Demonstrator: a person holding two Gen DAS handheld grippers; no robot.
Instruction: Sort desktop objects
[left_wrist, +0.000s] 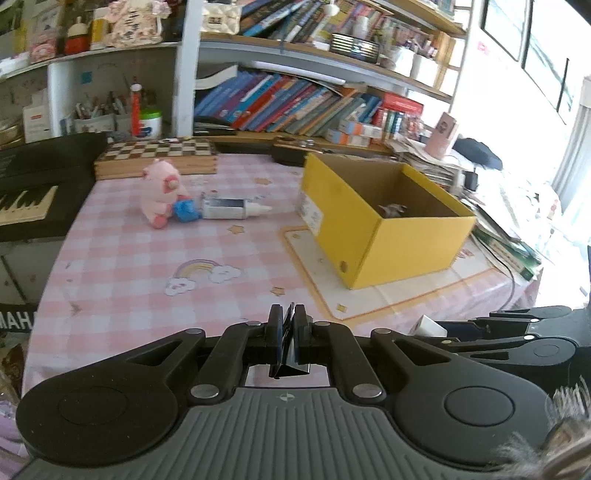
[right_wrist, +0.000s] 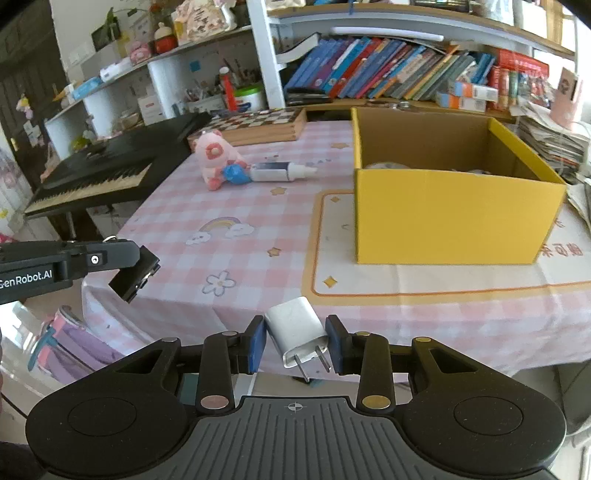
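Fingers of the right gripper (right_wrist: 295, 343) are clamped on a white charger plug (right_wrist: 297, 332), held at six o'clock from the yellow box (right_wrist: 454, 218). Left gripper (left_wrist: 290, 328) fingers are clenched empty above the checked tabletop (left_wrist: 147, 258).

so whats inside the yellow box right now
The yellow box holds at least one greyish item near its far wall. The near wall hides most of the floor, so anything else there is unseen.

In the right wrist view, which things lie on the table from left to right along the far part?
Pink plush toy → blue object → white tube → yellow box.
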